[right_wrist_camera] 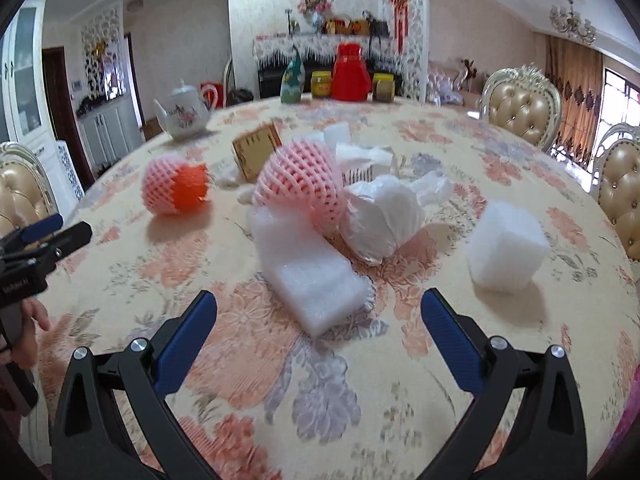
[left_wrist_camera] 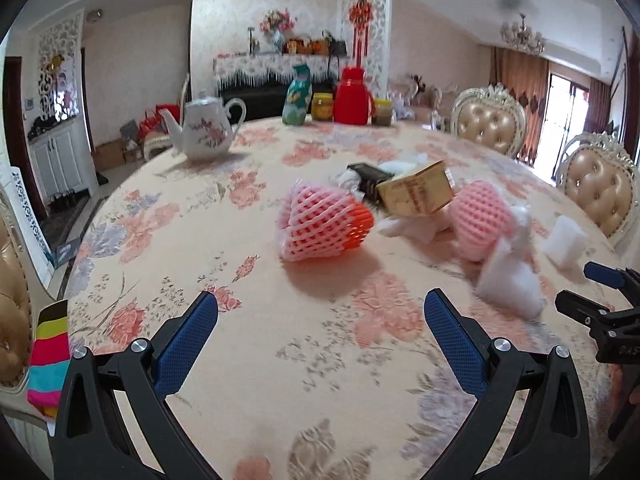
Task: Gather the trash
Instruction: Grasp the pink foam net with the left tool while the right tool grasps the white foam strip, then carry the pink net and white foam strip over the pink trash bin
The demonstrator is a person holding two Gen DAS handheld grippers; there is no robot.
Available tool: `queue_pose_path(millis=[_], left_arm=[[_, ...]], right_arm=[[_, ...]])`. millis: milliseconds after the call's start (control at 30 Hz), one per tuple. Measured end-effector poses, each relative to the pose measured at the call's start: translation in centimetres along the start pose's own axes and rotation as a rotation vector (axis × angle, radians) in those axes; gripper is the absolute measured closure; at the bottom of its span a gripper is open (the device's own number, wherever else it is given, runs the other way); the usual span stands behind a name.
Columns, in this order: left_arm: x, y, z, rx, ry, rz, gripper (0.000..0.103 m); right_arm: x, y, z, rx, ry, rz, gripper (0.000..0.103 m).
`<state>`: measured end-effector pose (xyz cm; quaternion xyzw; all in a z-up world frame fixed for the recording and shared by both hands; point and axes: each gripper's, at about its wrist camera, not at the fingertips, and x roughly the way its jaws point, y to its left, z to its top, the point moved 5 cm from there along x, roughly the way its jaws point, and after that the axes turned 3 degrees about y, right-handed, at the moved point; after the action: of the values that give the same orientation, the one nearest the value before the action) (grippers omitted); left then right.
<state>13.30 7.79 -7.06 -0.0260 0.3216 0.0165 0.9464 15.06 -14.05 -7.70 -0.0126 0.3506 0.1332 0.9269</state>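
Hovering wide open and empty, the left gripper (left_wrist_camera: 320, 312) and right gripper (right_wrist_camera: 318, 312) faced foam trash (right_wrist_camera: 312, 276) just ahead, seemingly poised to collect it.

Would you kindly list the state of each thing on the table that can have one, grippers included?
left gripper: open, empty, above the cloth
right gripper: open, empty
teapot: upright, lid on
red flask: upright, capped
orange fruit: half out of its foam net
pink foam net: full, leaning on the foam slab
gold box: tipped, closed
white bag: crumpled
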Motion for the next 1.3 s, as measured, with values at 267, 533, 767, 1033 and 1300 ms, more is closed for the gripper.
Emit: queue_pose_path(millis=[267, 533, 767, 1033, 1300], left_arm=[[5.4, 1.4, 2.4, -0.002, 0.086, 0.040, 0.006], [11.2, 0.6, 5.1, 0.018, 0.156, 0.036, 0.006], [12.7, -0.4, 5.1, 0.033, 0.182, 0.012, 0.023], [10.6, -1.3, 3.6, 0.023, 0.162, -0.030, 0.059], [7.3, -3.0, 2.8, 0.033, 0.112, -0.044, 0.065]], right_arm=[[6.0, 0.0, 2.1, -0.043, 0.130, 0.019, 0.004], [9.0, 1.2, 2.6, -0.091, 0.190, 0.044, 0.005], [9.0, 1.7, 2.1, -0.111, 0.194, 0.071, 0.033], [6.4, 0.9, 1.2, -0.073, 0.133, 0.104, 0.038], [3.2, -0.7, -0.1, -0.009, 0.074, 0.120, 0.040]])
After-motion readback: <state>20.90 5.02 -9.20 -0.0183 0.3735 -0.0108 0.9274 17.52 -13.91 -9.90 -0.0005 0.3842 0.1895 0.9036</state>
